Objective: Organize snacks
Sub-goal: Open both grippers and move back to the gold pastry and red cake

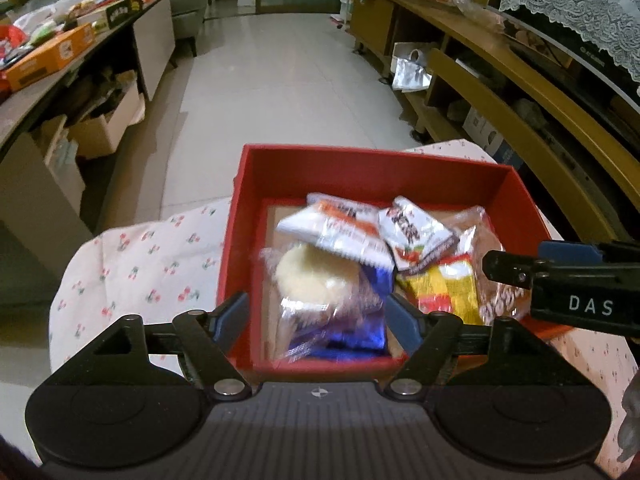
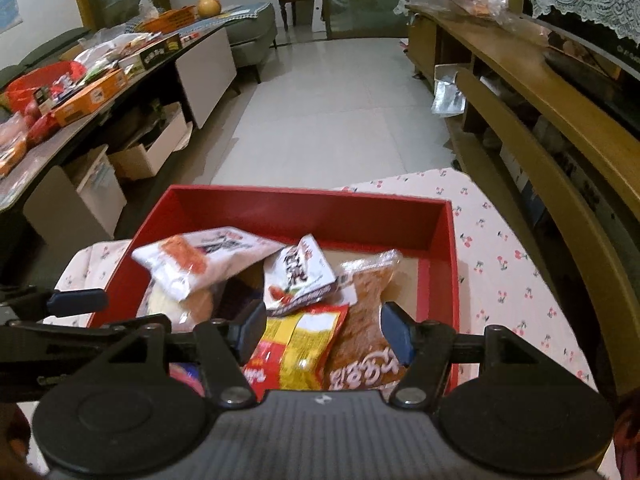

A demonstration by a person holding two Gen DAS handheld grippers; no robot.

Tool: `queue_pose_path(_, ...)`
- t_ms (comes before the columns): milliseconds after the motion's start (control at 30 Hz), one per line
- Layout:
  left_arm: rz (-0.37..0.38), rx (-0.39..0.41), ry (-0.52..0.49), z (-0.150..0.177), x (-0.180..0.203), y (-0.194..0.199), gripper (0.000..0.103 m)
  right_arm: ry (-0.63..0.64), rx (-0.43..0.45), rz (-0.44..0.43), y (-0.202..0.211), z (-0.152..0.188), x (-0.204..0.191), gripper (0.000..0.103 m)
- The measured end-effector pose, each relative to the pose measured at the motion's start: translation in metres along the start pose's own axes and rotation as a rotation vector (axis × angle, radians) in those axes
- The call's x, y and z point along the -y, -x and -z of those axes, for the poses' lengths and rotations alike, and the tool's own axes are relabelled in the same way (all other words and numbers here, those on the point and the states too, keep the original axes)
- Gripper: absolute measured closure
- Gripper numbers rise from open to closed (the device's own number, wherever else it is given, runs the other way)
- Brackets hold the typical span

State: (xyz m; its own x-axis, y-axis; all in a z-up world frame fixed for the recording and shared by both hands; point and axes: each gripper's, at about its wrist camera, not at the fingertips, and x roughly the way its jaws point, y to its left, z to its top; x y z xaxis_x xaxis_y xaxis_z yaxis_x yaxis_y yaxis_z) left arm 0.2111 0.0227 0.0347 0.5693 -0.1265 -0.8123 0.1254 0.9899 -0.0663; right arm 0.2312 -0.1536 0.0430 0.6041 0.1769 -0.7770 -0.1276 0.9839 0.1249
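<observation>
Left wrist: "DAS" on right gripper (image 1: 496,268)

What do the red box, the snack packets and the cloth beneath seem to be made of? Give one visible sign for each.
Red box: probably cardboard, matt red; thin straight walls, brown base inside.
Snack packets: plastic or foil film, glossy; they crinkle, show glare, and one has a serrated edge.
Cloth: woven fabric, likely cotton, matt; it drapes softly and bears a cherry print.
</observation>
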Motion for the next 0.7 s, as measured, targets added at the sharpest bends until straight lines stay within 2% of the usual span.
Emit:
queue_pose_path(200,0.014,-0.015,0.007,0.022,-0.004,0.011,0.021,0.038,-0.029,-0.033,0.008,0.017,-0.017,0.042)
queue_pose_path(400,0.055,-0.062,0.018,0.042,-0.002,0.011,0.023,0.027,-0.048,-0.059,0.017,0.029,-0.023,0.042)
queue_pose_path(500,0.015,-0.104,0.004,0.046,-0.002,-0.005,0.023,0.018,-0.054,-0.064,0.019,0.032,-0.022,0.042)
queue_pose_path(533,0.006,-0.13,0.009,0.048,-0.003,-0.014,0.027,0.015,-0.057,-0.064,0.019,0.033,-0.022,0.042)
queue_pose_path(633,0.022,-0.2,0.032,0.054,-0.004,-0.037,0.032,0.005,-0.077,-0.078,0.018,0.036,-0.022,0.042)
queue_pose_path(700,0.004,-0.178,0.008,0.055,0.001,-0.04,0.031,0.012,-0.087,-0.082,0.016,0.038,-0.023,0.042)
